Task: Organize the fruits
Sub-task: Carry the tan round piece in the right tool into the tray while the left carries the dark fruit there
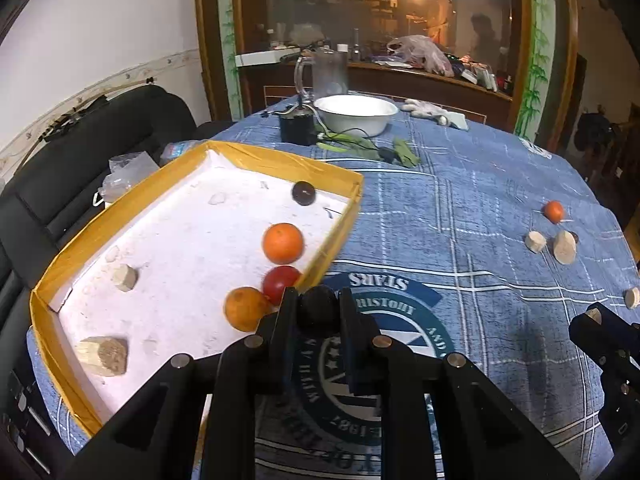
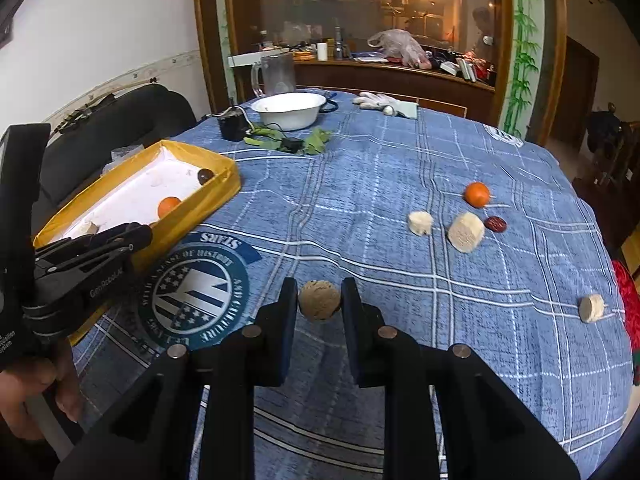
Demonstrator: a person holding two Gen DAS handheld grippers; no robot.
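Carrying a dark fruit, the left tool pinches it beside the yellow box; next, drop it inside. The right tool pinches a tan ball.

Left wrist view looks low along its fingers over the yellow tray; right wrist view faces the tablecloth further right; both share tray and bowl.
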